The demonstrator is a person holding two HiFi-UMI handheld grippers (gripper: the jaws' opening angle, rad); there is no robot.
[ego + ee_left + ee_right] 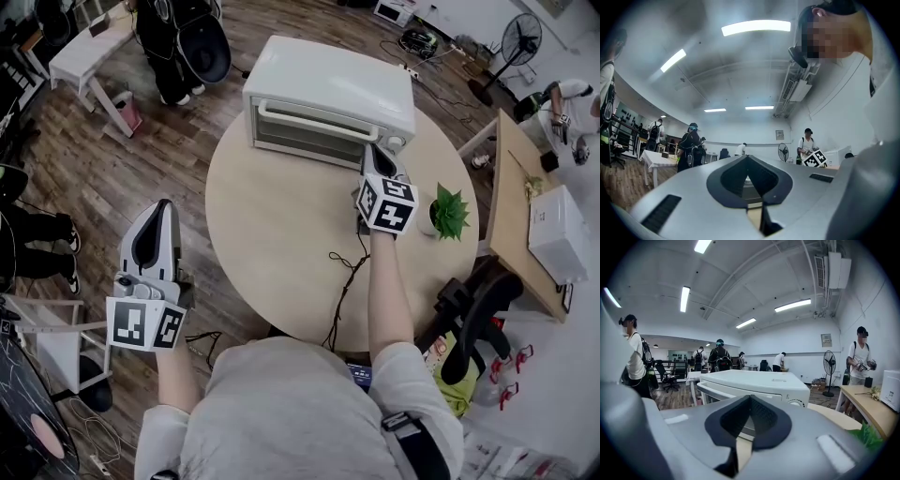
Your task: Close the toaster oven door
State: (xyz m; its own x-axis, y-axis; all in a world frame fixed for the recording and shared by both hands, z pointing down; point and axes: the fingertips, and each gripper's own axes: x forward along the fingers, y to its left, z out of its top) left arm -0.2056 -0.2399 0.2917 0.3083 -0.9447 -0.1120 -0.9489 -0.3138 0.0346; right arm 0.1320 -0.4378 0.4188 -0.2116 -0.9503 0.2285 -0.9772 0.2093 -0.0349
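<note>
Tabletop (272,225): round, toaster oven (328,94) at far edge, door (305,129) shut.
Right tongs (375,155): pressed together, empty, just beside the oven's right end.
Left tongs (159,214): pressed together, well apart from the oven.

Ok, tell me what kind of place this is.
Probably a shared workroom or lab, not a kitchen: the toaster oven sits on a round table beside a wooden desk and a standing fan, with other people working under strip lights.
</note>
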